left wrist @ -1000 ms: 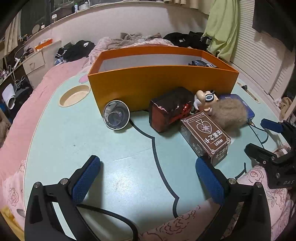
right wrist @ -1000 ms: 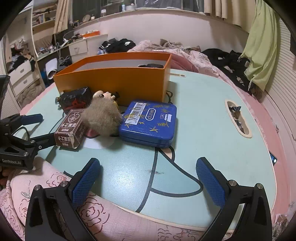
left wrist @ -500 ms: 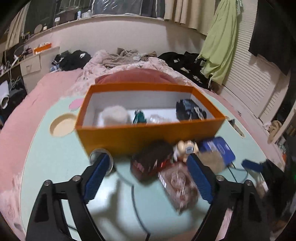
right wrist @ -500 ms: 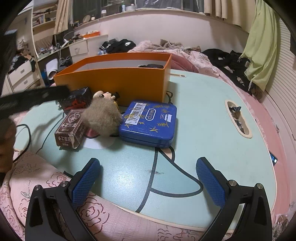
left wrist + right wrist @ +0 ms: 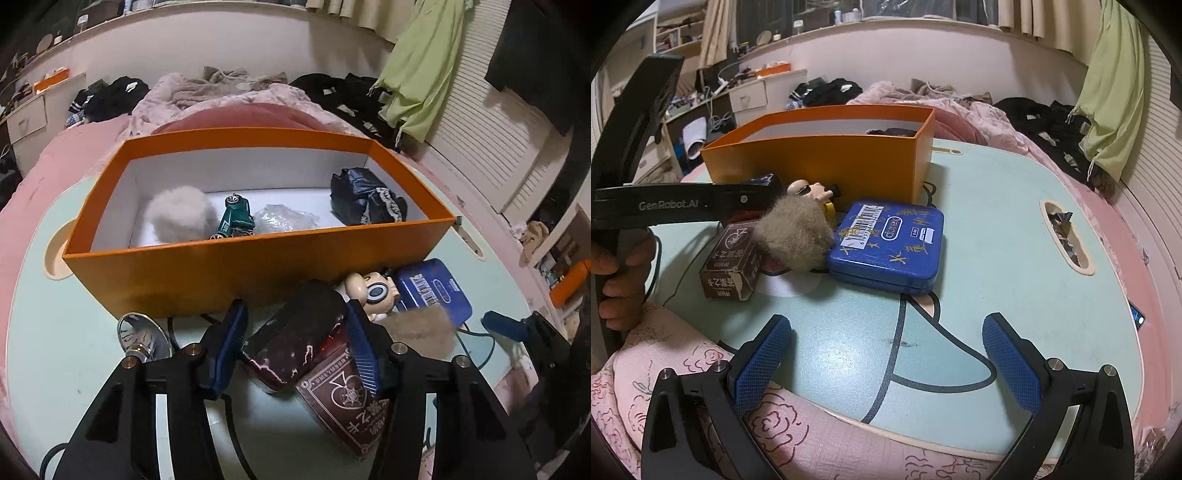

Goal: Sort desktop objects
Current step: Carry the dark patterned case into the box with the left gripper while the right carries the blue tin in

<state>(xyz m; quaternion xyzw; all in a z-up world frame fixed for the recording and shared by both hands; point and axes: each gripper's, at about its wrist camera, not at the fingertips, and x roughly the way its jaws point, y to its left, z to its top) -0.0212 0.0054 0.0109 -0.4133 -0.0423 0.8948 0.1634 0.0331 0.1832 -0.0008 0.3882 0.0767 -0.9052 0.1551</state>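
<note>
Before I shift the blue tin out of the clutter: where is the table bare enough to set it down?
Bare table runs right of the blue tin to the oval slot, and forward toward the right gripper. It is crowded left of the tin: fur ball, brown card box, orange box.

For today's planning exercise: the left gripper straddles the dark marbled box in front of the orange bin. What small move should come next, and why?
Probably finish closing, then lift. The left gripper has its jaws closing with the dark marbled box between the pads, but a firm pinch is not clear yet. The box lies against the brown card box, just short of the orange bin.
</note>
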